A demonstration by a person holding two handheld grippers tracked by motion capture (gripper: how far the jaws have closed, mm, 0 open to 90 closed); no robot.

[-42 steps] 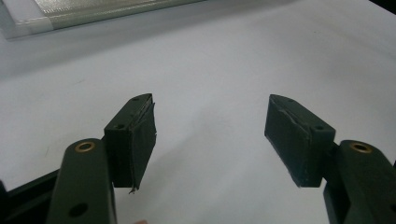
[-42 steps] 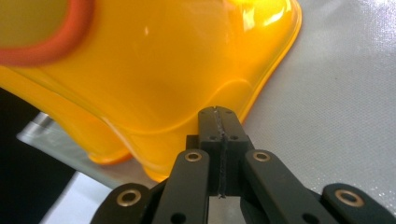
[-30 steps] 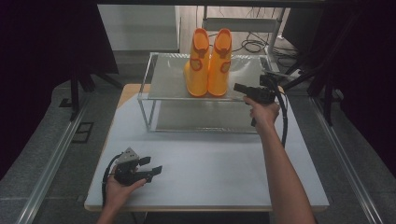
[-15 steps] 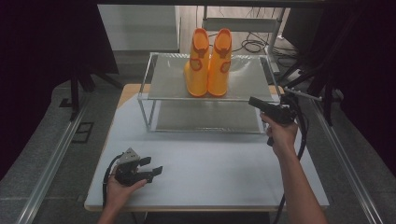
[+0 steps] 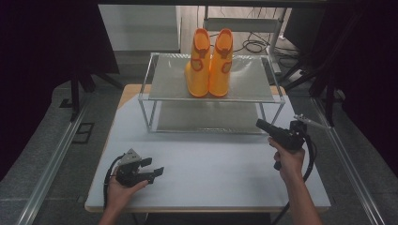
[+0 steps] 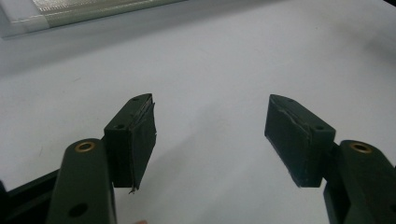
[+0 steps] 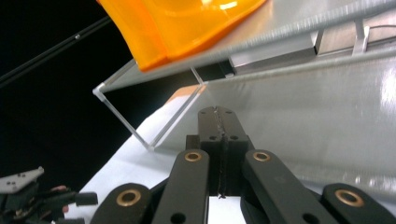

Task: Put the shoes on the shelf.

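Observation:
A pair of orange rubber boots stands upright on the top shelf of a two-level metal rack; the boots' soles fill the top of the right gripper view. My right gripper hovers just in front of the rack's right end, pointing left, its jaws pressed together with nothing between them. My left gripper rests low at the table's front left, pointing right. Its pads stand wide apart over bare tabletop.
The white table has free room between the two hands. The rack takes up the table's back half. Cables and a stand lie on the floor behind it; dark curtains hang at both sides.
My right hand has come down and toward the front right, away from the rack's top shelf. The left hand and the boots have stayed put.

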